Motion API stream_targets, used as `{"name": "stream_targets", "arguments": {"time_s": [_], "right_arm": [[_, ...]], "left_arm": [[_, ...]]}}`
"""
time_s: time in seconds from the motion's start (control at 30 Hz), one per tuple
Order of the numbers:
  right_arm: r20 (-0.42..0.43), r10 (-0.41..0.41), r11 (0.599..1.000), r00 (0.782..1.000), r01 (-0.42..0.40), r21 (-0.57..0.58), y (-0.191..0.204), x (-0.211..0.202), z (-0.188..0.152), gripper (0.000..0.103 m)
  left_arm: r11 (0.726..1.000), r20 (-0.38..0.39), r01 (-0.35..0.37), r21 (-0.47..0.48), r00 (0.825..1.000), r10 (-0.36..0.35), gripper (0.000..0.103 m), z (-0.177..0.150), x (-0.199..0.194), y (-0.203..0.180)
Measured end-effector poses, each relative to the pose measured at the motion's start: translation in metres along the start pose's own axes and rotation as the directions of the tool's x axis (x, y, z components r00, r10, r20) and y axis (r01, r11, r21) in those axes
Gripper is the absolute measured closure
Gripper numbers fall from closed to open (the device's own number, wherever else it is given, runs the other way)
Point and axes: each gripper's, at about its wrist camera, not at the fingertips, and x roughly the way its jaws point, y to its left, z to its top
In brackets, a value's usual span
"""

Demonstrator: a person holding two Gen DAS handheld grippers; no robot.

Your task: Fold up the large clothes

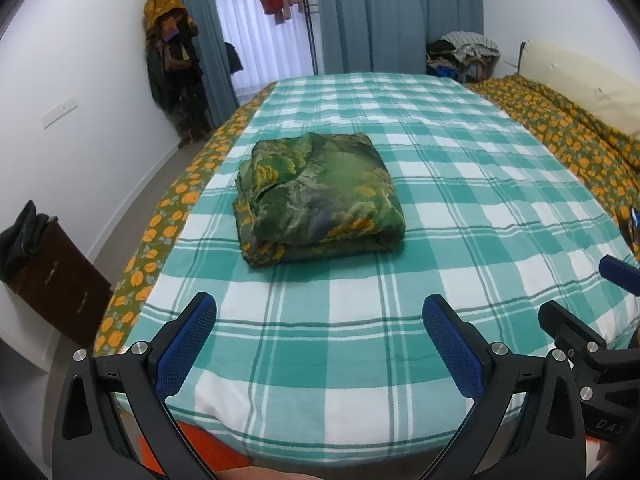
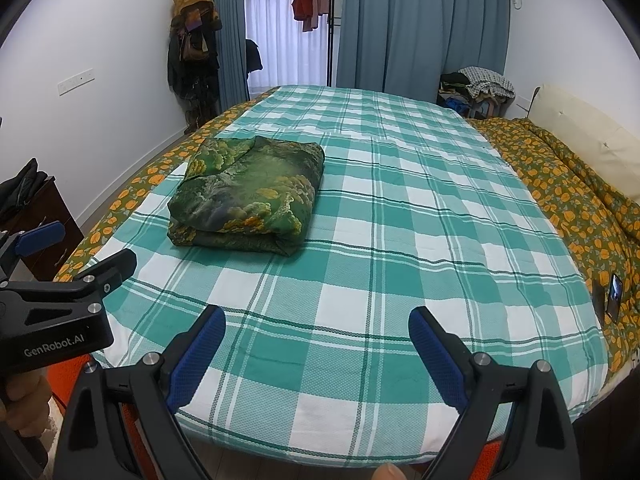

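A green garment with yellow floral print (image 1: 318, 196) lies folded in a thick square bundle on the green-and-white checked bedspread (image 1: 460, 208); in the right wrist view it (image 2: 248, 194) sits left of centre on the bedspread (image 2: 420, 220). My left gripper (image 1: 319, 306) is open and empty above the bed's near edge, well short of the bundle. My right gripper (image 2: 317, 318) is open and empty, also near the front edge. The right gripper shows at the right edge of the left wrist view (image 1: 580, 292), the left gripper at the left edge of the right wrist view (image 2: 80, 248).
An orange-flowered quilt (image 2: 568, 188) lies along the right side by a cream headboard (image 2: 588, 136). A phone (image 2: 614, 294) lies on it. A dark drawer unit (image 1: 60, 276) stands left of the bed. Clothes hang in the corner (image 1: 172, 60); blue curtains (image 2: 420, 24) stand behind.
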Motion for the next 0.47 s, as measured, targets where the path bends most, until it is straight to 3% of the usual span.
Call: {"name": "stream_targets", "arguments": {"time_s": [0.47], "right_arm": [[-0.004,0.003,1.0,1.0,-0.003,0.0,0.0005,0.0016,-0.0016,0.008]], "left_arm": [[1.0,0.021,-0.009,0.013,1.0,0.008,0.0,-0.0016,-0.0014,-0.004]]}}
